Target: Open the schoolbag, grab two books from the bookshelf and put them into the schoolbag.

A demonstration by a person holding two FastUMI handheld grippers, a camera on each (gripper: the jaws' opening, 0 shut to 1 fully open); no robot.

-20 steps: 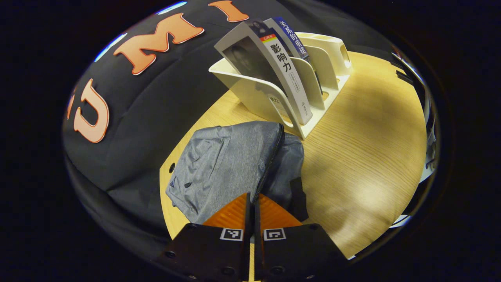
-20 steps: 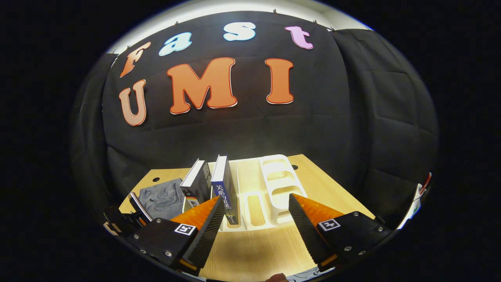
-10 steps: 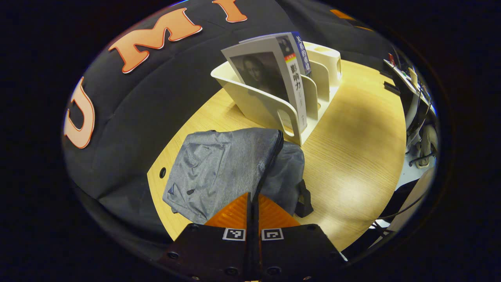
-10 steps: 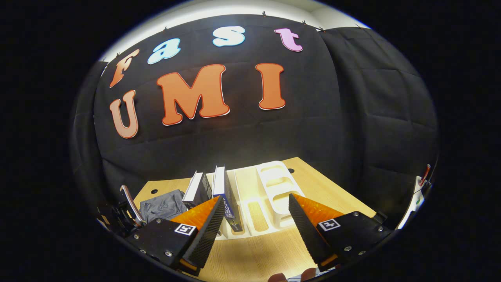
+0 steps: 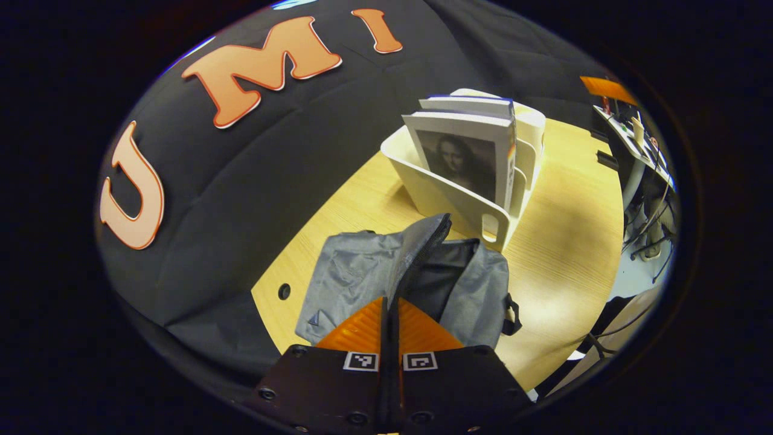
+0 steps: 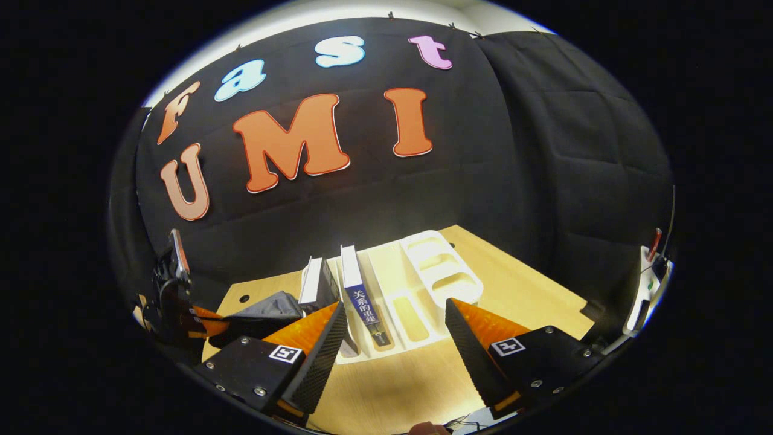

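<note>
Grey bag (image 5: 362,278) on surface (image 5: 561,254), flap edge pinched up in clenched left claw (image 5: 391,311), dark inside showing, 2 books (image 6: 356,290) upright in white shelf (image 6: 423,284) beyond released right claw (image 6: 392,338).

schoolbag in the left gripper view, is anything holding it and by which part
The left gripper is shut on the grey fabric schoolbag, pinching the zippered edge of its front flap, lifted so the dark inside shows. The right gripper is open, holding nothing.
</note>
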